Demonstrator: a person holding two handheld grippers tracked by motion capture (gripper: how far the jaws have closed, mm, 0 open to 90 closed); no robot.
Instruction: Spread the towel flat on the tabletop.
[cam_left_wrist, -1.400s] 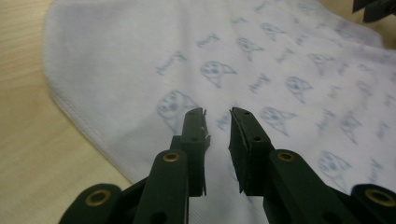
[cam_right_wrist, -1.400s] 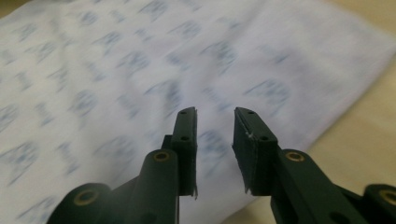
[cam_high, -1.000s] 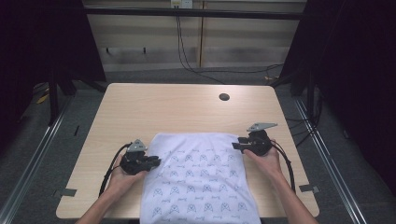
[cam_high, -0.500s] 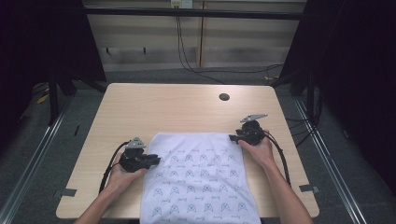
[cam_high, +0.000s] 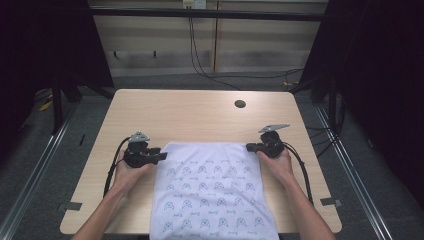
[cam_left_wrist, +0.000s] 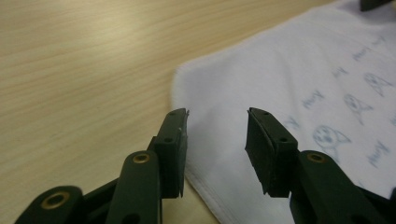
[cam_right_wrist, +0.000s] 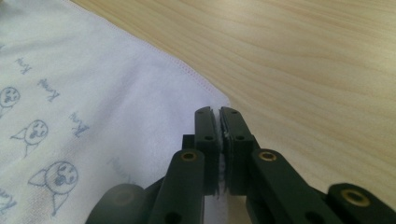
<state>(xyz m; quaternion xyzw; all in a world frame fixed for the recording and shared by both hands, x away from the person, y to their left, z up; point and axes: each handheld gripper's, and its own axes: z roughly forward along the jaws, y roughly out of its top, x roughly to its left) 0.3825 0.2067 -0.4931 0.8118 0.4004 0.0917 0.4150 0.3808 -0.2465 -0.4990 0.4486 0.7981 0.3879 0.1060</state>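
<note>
Looking down from the high view, the white cloth (cam_high: 212, 192) was seen spread on the table (cam_high: 200, 117). In the left gripper view, the left gripper (cam_left_wrist: 217, 128) had just been opened, nothing clamped. In the right gripper view, the right gripper (cam_right_wrist: 218, 114) had just been closed, pinching the corner, so lifting was judged ready only there.

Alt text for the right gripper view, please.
The right gripper has its black fingers shut on the corner of a white cloth printed with small cat faces, which lies flat on a light wooden table.
</note>
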